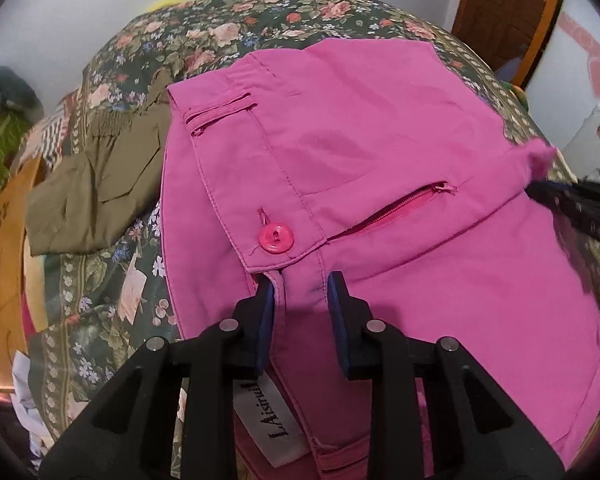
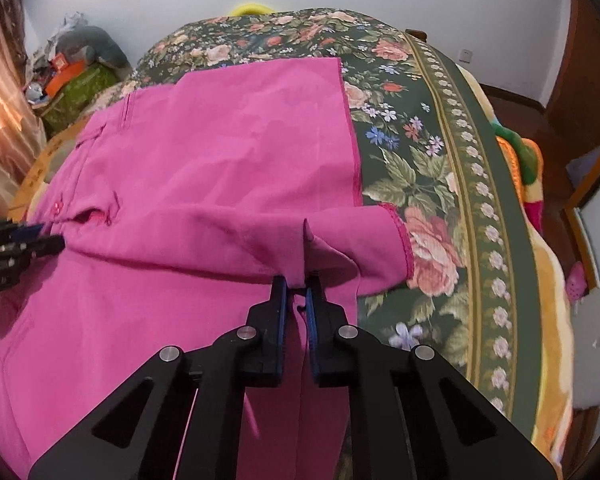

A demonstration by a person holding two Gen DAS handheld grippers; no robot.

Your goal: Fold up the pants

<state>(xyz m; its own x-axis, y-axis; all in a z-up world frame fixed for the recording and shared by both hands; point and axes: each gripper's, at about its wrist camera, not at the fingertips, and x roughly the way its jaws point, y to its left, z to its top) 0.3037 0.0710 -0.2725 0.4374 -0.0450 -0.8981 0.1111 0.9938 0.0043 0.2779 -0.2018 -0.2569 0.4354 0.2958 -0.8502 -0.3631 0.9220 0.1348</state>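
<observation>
Pink pants [image 1: 380, 160] lie on a floral bedspread [image 1: 100, 280], waistband with a pink button [image 1: 275, 239] and a zip pocket toward the left gripper. My left gripper [image 1: 300, 284] is shut on the pants at the fly just below the button. In the right wrist view the pants [image 2: 220, 152] spread across the bed. My right gripper [image 2: 298, 280] is shut on a pinched fold of the pants near the leg hem [image 2: 404, 236]. The left gripper shows at the left edge of the right wrist view [image 2: 40, 240].
Olive-green folded pants [image 1: 96, 188] lie on the bed left of the pink pants. A wooden door [image 1: 508, 12] stands at the back right. Clutter and a plush toy [image 2: 88, 44] sit beside the bed. The bed's right edge [image 2: 512, 240] drops to a striped blanket.
</observation>
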